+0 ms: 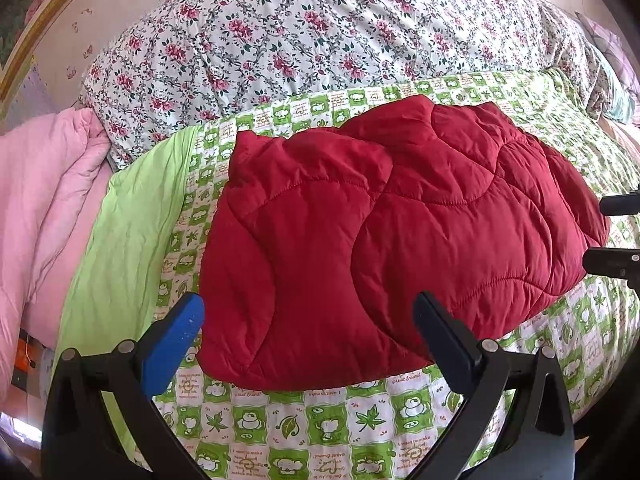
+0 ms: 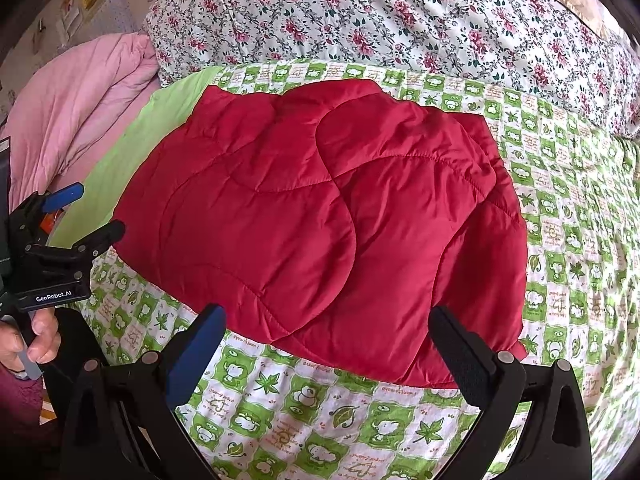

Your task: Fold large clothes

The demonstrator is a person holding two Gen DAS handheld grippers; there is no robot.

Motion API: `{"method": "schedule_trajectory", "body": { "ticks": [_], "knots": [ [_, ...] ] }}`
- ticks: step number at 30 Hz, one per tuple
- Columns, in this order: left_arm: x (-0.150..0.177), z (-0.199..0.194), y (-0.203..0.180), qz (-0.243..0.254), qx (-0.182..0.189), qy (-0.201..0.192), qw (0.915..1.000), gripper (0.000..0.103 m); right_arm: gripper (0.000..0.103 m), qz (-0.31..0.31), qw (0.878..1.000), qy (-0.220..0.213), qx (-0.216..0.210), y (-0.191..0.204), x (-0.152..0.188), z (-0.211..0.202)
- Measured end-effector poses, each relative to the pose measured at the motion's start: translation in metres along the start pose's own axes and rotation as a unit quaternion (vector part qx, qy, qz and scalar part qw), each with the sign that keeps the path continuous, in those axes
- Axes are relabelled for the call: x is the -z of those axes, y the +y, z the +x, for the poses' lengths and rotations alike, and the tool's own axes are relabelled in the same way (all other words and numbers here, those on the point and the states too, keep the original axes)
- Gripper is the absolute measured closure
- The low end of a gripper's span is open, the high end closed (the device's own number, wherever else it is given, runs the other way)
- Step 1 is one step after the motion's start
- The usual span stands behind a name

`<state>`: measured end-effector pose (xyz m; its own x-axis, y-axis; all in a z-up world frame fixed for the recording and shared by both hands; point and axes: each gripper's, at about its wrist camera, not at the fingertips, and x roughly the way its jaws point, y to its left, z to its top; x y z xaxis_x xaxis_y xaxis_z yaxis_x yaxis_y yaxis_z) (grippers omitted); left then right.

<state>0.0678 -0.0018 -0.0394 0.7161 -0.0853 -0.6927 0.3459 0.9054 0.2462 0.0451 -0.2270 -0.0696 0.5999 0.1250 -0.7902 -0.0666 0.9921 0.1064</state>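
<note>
A red quilted jacket point(image 1: 384, 232) lies folded into a compact bundle on the green-and-white patterned bedspread point(image 1: 304, 424); the right wrist view shows the same jacket point(image 2: 328, 224) from the other side. My left gripper point(image 1: 310, 312) hovers just in front of the jacket's near edge, open, with nothing between its blue and black fingers. My right gripper point(image 2: 328, 324) is also open and empty at the jacket's near edge. The left gripper point(image 2: 90, 212) appears at the left of the right wrist view, held by a hand point(image 2: 28, 340). The right gripper's fingertips point(image 1: 618, 204) show at the left view's right edge.
A floral quilt point(image 1: 320, 36) is piled behind the jacket. A pink quilt point(image 1: 48, 208) lies bunched at the left, beside a plain green strip point(image 1: 128, 232) of the bedspread. A framed picture point(image 1: 36, 4) hangs on the wall at the back left.
</note>
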Motion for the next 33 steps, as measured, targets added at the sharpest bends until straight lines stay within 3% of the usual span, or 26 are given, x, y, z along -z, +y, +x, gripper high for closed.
{"method": "schedule_trajectory", "body": {
  "ticks": [33],
  "knots": [
    [-0.0055,-0.0006,-0.0015,0.000,-0.003,-0.006,1.0000,0.000,0.001,0.005,1.000,0.001,0.001,-0.0026,-0.0012,0.0039]
  ]
}}
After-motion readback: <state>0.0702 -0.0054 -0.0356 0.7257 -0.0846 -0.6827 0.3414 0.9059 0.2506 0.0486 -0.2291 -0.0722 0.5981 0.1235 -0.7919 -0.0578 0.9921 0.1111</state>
